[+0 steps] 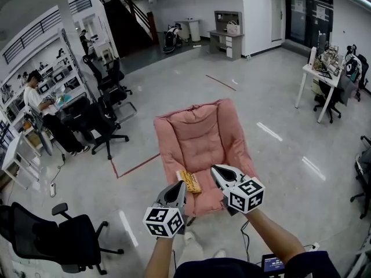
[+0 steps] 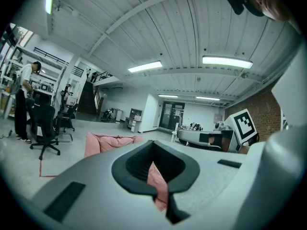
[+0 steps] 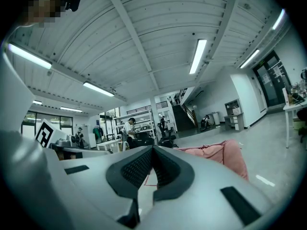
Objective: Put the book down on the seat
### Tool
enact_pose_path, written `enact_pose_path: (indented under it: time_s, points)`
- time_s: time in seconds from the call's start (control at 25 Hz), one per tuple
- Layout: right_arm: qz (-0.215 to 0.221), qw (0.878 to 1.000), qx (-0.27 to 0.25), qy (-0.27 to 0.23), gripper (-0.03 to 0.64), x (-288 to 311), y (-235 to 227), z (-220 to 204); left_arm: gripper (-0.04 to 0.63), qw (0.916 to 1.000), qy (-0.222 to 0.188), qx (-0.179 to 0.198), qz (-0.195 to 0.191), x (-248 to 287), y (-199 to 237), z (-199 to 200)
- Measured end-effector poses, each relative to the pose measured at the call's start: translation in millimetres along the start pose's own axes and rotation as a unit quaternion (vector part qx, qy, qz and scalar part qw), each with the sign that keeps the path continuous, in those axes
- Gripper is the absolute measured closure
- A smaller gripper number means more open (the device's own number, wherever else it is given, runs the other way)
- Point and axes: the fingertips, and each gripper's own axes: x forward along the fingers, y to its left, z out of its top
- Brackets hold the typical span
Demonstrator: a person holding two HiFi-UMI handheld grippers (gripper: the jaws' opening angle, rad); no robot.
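Note:
A pink cushioned floor seat point(image 1: 200, 138) stands in the middle of the grey floor. On its front left part lies a yellow-orange book point(image 1: 190, 182). My left gripper point(image 1: 181, 186) hovers just left of the book, shut, with nothing between its fingers. My right gripper point(image 1: 215, 170) is shut and empty a little to the right of the book, over the seat's front. In the left gripper view the closed left gripper point(image 2: 153, 146) points at the pink seat point(image 2: 108, 143). In the right gripper view the right gripper point(image 3: 153, 151) is closed, with the seat point(image 3: 225, 155) at right.
Black office chairs point(image 1: 101, 123) stand to the left, where a person point(image 1: 37, 103) sits at a desk. Another black chair point(image 1: 55, 236) is at the near left. A white desk point(image 1: 316, 77) with chairs is at the far right. Red tape lines point(image 1: 136, 165) mark the floor.

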Motion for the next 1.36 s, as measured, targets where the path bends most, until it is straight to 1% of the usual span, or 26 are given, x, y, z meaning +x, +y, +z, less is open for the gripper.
enact_pose_path:
  time_s: [0.4,0.72,0.88,1.04,1.36]
  points:
    - [0.010,1.000,-0.006,-0.008,0.598,-8.6,7.2,6.0,0.591,1.0000,-0.004,0.006,0.001,-8.1,-9.4,3.5]
    - [0.001,1.000,-0.010,-0.014,0.597,-7.6,12.6,8.1,0.591,0.9999,-0.005,0.011,-0.011,-10.5,-6.0,6.8]
    - [-0.005,1.000,-0.010,-0.015,0.598,-7.2,17.1,5.6,0.591,0.9999,-0.006,0.005,-0.014,-12.6,1.1,6.2]
    - [-0.010,1.000,-0.013,-0.013,0.598,-11.5,19.1,4.0,0.590,0.9997,-0.012,0.003,-0.019,-15.0,-2.9,8.3]
    - [-0.007,1.000,-0.016,-0.013,0.597,-13.6,20.1,3.2,0.591,0.9998,-0.017,0.003,-0.013,-18.2,-3.2,9.2]
